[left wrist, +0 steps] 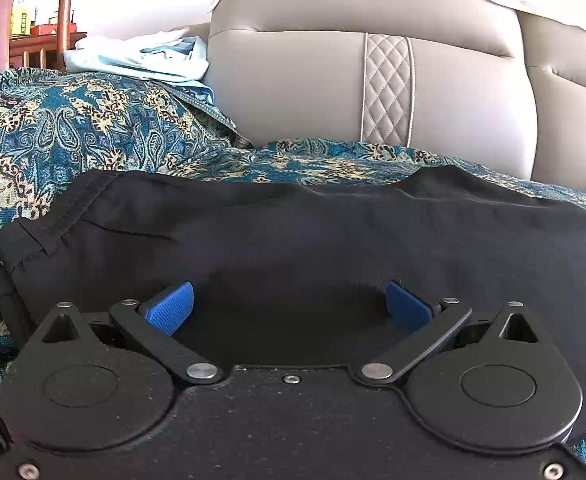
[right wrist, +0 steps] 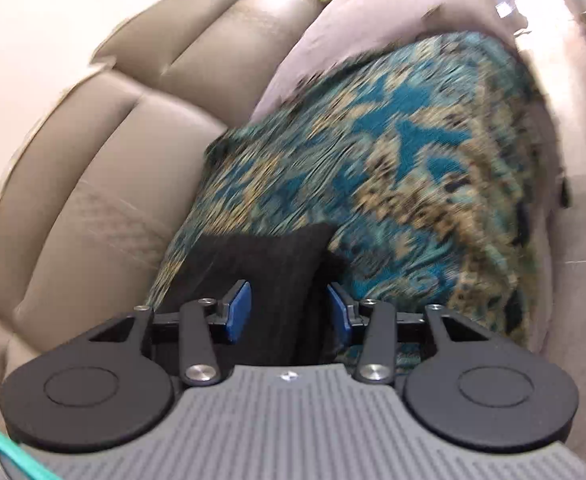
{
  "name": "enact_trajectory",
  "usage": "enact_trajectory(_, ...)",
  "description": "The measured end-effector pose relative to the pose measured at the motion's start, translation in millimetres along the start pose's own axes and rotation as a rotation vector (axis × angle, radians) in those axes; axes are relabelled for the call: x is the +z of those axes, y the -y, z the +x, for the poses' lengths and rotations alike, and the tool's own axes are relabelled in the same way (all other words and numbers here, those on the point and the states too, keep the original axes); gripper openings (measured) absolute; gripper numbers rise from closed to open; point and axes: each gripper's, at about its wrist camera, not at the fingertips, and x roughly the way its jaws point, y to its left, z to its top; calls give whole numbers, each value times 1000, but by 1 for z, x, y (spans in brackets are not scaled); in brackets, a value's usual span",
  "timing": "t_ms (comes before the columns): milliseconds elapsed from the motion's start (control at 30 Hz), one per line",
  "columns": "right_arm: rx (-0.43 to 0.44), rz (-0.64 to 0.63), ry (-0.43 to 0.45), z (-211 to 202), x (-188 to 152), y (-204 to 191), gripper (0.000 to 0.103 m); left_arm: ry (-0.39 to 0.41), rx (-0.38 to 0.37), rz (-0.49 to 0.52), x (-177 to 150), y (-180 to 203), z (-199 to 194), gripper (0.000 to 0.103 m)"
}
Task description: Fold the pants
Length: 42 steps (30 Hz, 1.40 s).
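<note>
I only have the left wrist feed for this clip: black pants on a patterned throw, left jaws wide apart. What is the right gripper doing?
Observer: The right gripper has black pants fabric between its blue pads.
Reviewer: Clamped shut?
Observer: Not fully. The pads stand partly apart, with the cloth filling the gap; the grip is unclear.
Reviewer: What lies beyond it?
Observer: The patterned throw runs on over the sofa seat toward a padded armrest; that view is motion-blurred.
</note>
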Motion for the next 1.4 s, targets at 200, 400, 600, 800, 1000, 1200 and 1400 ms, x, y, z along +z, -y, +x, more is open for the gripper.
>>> enact_trajectory(200,-79,-93,1,-8,-11,-12,70,4,2,-1,0,0,0,103)
enact_trajectory(400,58,-163,-88,10,-6,-21,41,4,-2,-3,0,0,0,103)
enact_trajectory(600,31,-122,30,5,0,-20,10,4,-4,-2,0,1,0,103)
enact_trajectory(800,-162,-318,102,11,-14,-45,28,5,-4,-2,0,2,0,103)
enact_trajectory(1000,-342,-404,239,-8,-22,-59,73,6,0,-2,0,2,0,103)
enact_trajectory(1200,52,-812,68,-24,-95,-123,73,7,0,-3,0,2,1,103)
enact_trajectory(1400,445,-1077,-288,-32,-185,-165,71,6,-1,-4,0,2,1,103)
